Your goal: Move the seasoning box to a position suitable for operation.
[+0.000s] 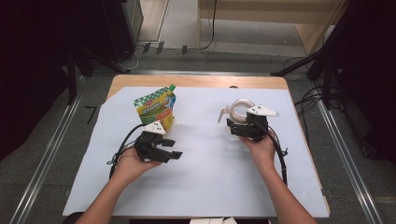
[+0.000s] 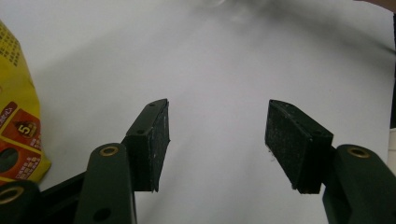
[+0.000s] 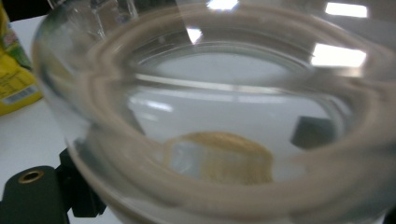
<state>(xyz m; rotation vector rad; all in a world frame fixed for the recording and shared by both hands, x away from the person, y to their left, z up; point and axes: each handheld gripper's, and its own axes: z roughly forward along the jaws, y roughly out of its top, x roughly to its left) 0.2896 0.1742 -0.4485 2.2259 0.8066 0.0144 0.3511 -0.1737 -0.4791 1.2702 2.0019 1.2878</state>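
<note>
Resting on the white-covered counter (image 1: 205, 186), left gripper (image 1: 172, 149) jaws wide, empty, just beside yellow-green pouch (image 1: 155, 108). Right gripper (image 1: 240, 128) jaws clamp glass jar (image 1: 241, 110) at counter's right-centre.

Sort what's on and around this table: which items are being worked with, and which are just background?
In use:
- glass jar, at the right gripper, whose jaws stand either side of it
- yellow-green pouch, standing beside the open left gripper
- white sheet as work surface

Background:
- wooden furniture beyond the table
- floor cables
- metal rails
</note>
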